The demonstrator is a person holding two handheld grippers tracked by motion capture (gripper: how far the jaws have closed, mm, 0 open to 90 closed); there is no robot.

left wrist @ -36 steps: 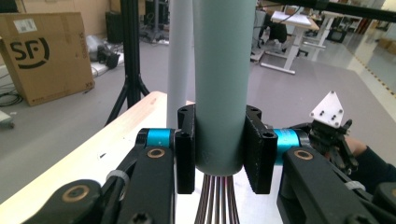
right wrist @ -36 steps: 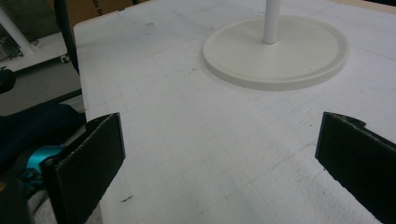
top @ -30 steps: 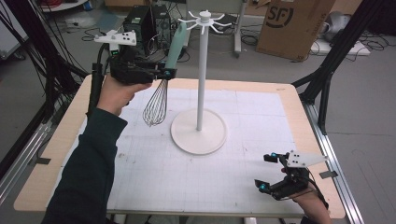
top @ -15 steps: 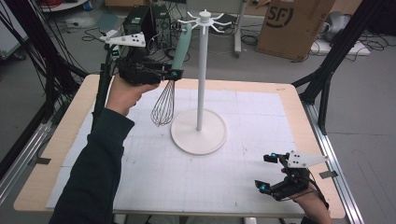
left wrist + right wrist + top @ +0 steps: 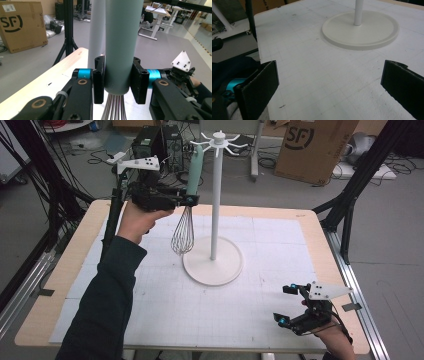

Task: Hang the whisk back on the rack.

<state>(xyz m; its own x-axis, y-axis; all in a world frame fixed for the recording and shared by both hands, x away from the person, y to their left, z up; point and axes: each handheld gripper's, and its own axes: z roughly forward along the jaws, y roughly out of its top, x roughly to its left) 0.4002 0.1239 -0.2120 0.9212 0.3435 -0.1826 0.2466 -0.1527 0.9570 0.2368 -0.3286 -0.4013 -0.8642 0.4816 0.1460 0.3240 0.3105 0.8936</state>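
From the high view I see my left gripper [image 5: 186, 199] raised left of the stand [image 5: 214, 210], its jaws clamped on the whisk [image 5: 187, 205] low on its green handle. The whisk hangs nearly upright, wires down, well above the mat [image 5: 150, 290] and just left of the stand's pole; the handle's top sits close by the stand's hooks, though I cannot tell whether it touches one. My right gripper [image 5: 289, 305] rests low on the mat, well right of and nearer me than the stand's base, jaws spread with nothing between.

In the left gripper view, both pads press the whisk [image 5: 121, 45] handle, wires showing below, the stand's pole [image 5: 96, 32] right behind.

In the right gripper view, my jaws stand wide apart over bare mat [image 5: 317, 82], facing the stand's base [image 5: 360, 31].
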